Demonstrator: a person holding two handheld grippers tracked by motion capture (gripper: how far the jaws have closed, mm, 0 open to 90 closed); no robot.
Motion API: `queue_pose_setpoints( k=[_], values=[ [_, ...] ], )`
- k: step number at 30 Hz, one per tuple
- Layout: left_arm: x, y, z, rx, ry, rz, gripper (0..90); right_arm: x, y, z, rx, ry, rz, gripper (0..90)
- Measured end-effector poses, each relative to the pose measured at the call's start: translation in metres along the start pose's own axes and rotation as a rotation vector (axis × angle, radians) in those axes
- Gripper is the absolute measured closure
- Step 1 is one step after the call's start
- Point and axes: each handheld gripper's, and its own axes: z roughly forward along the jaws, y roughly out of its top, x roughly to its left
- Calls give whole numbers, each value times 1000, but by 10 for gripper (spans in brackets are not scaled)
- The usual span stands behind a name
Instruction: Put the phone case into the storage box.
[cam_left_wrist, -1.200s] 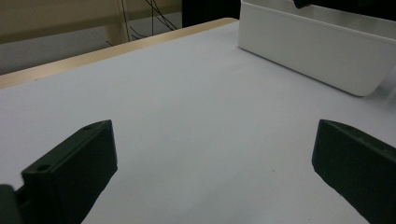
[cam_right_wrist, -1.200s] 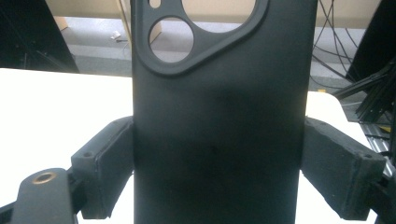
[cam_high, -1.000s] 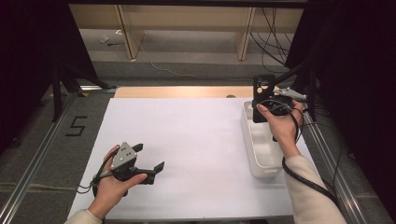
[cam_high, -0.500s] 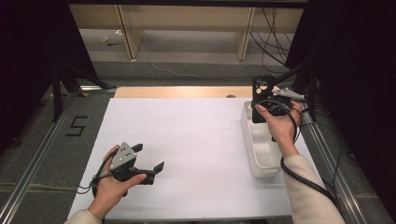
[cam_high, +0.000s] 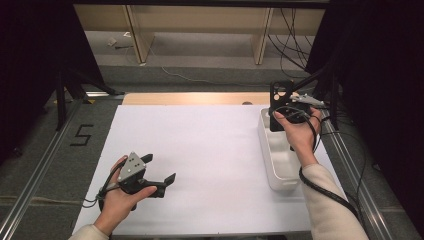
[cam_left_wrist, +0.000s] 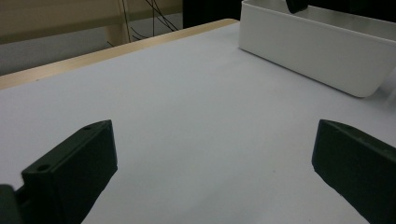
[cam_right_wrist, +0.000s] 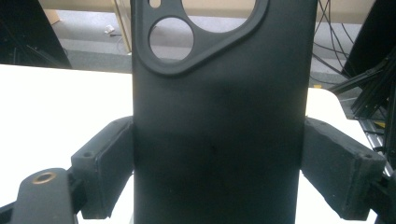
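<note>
Right of centre in the high view, the right gripper (cam_high: 285, 116) clamps a black phone case (cam_high: 279, 102) by its two long edges, upright above the far end of the white tray (cam_high: 280, 172). At lower left, the left gripper (cam_high: 162, 179) rests low over the white table cover (cam_high: 200, 145), jaws wide apart and empty.

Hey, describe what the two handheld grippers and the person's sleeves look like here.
Both tools are black. The left gripper carries a grey three-cornered plate with small dark dots on top, and its two blocky black jaws have screw holes. The right gripper has the same blocky jaws faced with dark pads, plus a brass-coloured fitting near its base. A black cable trails from each. The person wears cream long sleeves.
</note>
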Motion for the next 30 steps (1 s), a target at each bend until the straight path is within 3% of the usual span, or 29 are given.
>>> queue_pose_setpoints(
  k=[30],
  values=[
    [0,0,1,1,-2,-3,0,5,12,14,14,15,-24,163]
  ],
)
